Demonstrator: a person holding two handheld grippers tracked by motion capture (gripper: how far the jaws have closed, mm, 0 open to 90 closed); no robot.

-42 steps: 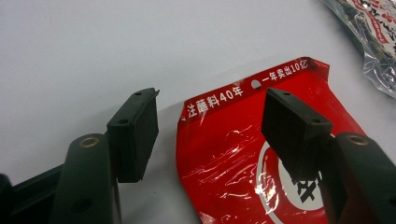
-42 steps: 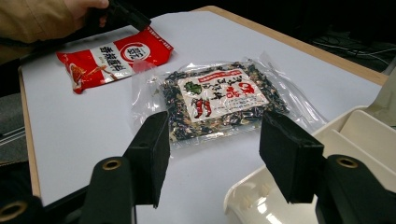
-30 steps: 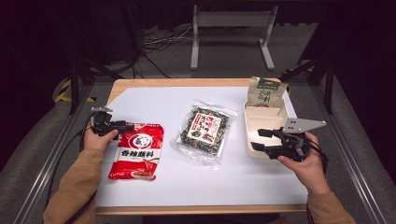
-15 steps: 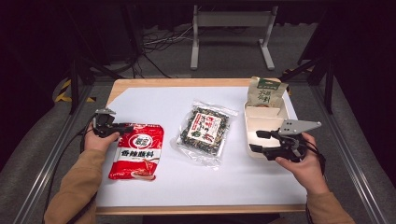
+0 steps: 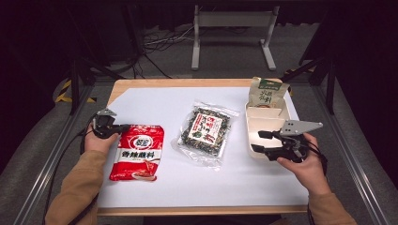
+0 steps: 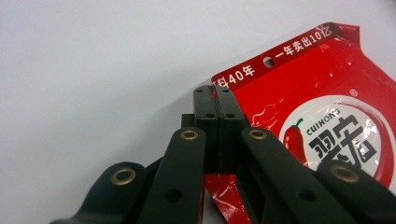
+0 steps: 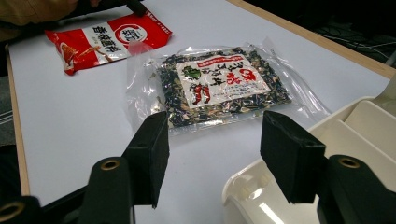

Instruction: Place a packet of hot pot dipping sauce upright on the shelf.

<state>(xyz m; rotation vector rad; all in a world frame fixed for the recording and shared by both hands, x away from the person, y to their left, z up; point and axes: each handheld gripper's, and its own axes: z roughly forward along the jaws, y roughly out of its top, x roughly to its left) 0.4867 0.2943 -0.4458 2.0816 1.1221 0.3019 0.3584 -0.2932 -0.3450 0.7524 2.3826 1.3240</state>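
Note:
A red seasoning packet [image 5: 138, 152] lies flat at the left of the white sheet. My left gripper [image 5: 125, 127] is at its top left corner, and in the left gripper view the jaws of the left gripper [image 6: 215, 91] are pressed together on the edge of the red packet [image 6: 327, 107]. A clear bag of dark dried mix [image 5: 205, 131] lies in the middle. My right gripper [image 5: 257, 141] is open over the left rim of the cream tray [image 5: 270, 118]. In the right gripper view the right gripper [image 7: 215, 140] has nothing between its jaws, and the clear bag [image 7: 219, 86] lies ahead.
A beige and green pouch [image 5: 267, 93] stands at the far end of the cream tray. The white sheet [image 5: 159, 103] covers most of the wooden table [image 5: 187, 83]. Metal rails run along both sides. A metal stand is on the floor behind the table.
My right gripper has drifted slightly left and now reaches over the tray's near left rim. The left gripper has stayed at the red packet's corner.

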